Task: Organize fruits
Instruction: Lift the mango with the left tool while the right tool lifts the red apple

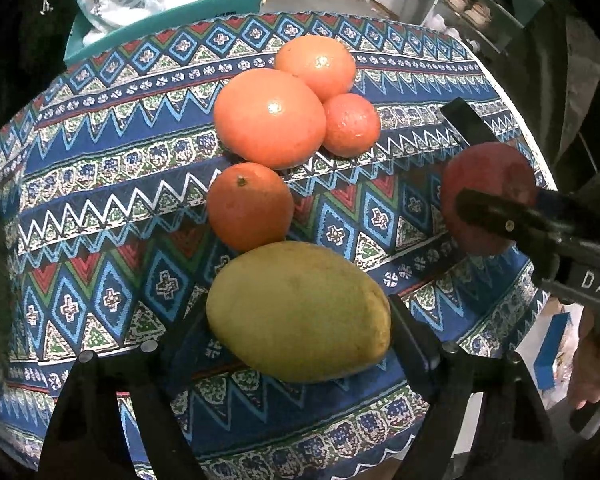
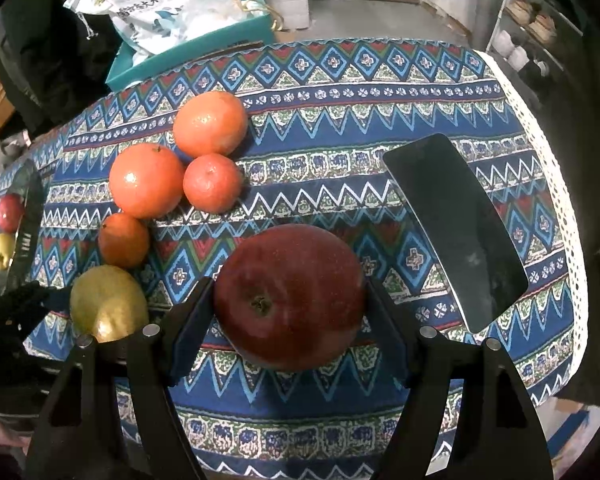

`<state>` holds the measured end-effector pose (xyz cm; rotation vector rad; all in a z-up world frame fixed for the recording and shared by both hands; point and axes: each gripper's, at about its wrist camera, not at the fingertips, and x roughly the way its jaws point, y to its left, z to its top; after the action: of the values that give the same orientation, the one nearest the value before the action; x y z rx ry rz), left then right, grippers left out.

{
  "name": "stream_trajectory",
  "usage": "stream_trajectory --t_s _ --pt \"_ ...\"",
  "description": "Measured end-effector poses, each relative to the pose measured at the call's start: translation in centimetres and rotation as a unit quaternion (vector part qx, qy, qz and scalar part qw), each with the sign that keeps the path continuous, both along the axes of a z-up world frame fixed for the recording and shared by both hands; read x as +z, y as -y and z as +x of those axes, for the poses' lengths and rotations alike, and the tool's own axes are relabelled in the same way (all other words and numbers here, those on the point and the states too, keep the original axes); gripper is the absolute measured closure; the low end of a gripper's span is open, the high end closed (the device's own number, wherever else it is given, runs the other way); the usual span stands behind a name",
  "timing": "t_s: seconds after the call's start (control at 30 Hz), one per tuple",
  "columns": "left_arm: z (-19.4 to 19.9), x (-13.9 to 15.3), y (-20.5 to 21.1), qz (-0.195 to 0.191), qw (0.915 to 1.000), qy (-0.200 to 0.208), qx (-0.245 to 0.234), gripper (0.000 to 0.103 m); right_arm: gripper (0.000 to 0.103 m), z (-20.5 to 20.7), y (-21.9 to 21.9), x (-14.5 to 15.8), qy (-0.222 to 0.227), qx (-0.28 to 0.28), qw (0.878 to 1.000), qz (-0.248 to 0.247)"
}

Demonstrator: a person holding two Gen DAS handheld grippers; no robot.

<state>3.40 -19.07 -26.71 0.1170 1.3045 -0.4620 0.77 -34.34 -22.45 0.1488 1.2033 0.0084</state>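
My left gripper (image 1: 298,316) is shut on a yellow mango (image 1: 298,312), held just above the patterned tablecloth (image 1: 100,200). My right gripper (image 2: 290,300) is shut on a dark red apple (image 2: 288,296); the apple also shows in the left wrist view (image 1: 488,184). Several oranges lie grouped on the cloth: a large one (image 1: 269,118), one behind it (image 1: 315,66), a small one (image 1: 351,125) and one next to the mango (image 1: 250,206). The mango also shows in the right wrist view (image 2: 107,304), at the left.
A black phone (image 2: 456,228) lies on the cloth at the right. A teal box (image 2: 188,56) with a white bag (image 2: 148,4) stands beyond the far edge. A red apple (image 2: 10,212) and a yellow fruit (image 2: 2,250) sit at the far left.
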Motion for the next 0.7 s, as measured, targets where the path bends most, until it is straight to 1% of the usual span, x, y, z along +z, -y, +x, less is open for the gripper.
stream_trajectory --t_s 0.13,0.27,0.43,0.7 --pt "-0.3 0.5 -0.4 -0.002 1.0 0.006 -0.001 0.019 0.028 0.0 -0.2 0.6 0.012 0.0 1.0 -0.005" --pt "-0.5 1.6 -0.9 0.0 0.9996 0.026 -0.004 0.019 0.028 0.0 -0.4 1.5 0.026 0.003 1.0 -0.014" --pt "-0.6 2.3 -1.5 -0.003 0.9995 0.032 -0.001 0.019 0.028 -0.1 -0.9 2.3 0.038 0.008 0.999 -0.019" --pt "-1.1 4.6 -2.5 -0.011 0.9983 0.057 0.004 0.019 0.028 -0.1 -1.6 3.6 0.056 0.015 0.998 -0.022"
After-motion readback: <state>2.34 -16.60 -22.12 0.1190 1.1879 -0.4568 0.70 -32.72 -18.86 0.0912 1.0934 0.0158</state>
